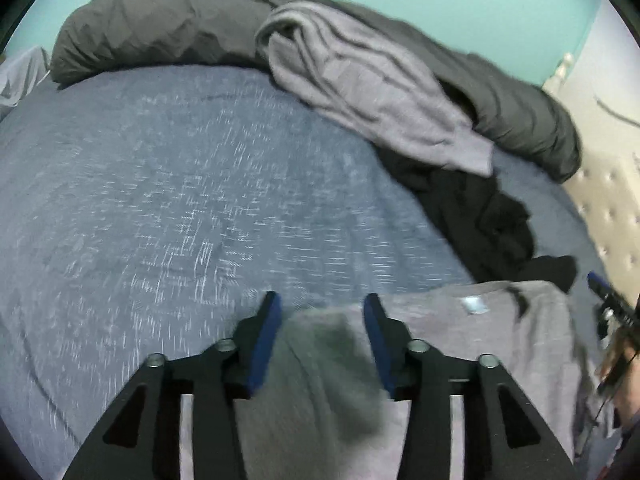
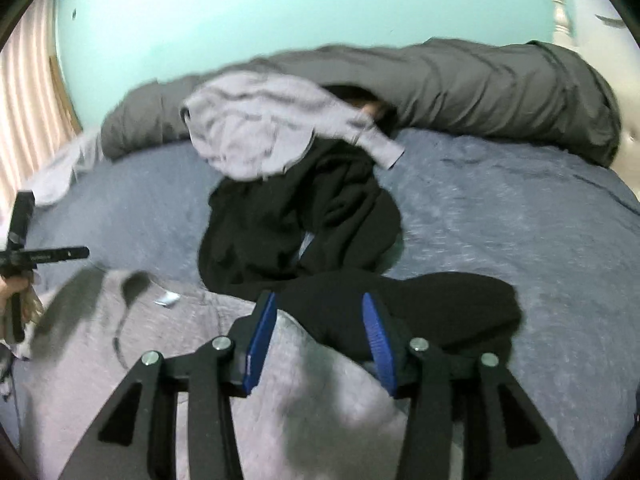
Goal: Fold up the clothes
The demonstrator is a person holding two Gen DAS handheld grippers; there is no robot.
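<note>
I'm holding both grippers, left [image 1: 320, 308] and right [image 2: 318, 306], half open and empty over the grey shirt [image 2: 168, 360] lying flat on the bed [image 1: 160, 200]. It's lying directly below, stretching sideways between them, each gripper nearest its own end.

Black tool [image 1: 320, 308], blue pads [image 1: 262, 344]

I see a blue-grey bedsheet [image 1: 168, 184] covering the bed, a dark grey duvet [image 2: 500, 80] bunched along its far edge, and a turquoise wall [image 2: 280, 12] behind.
</note>
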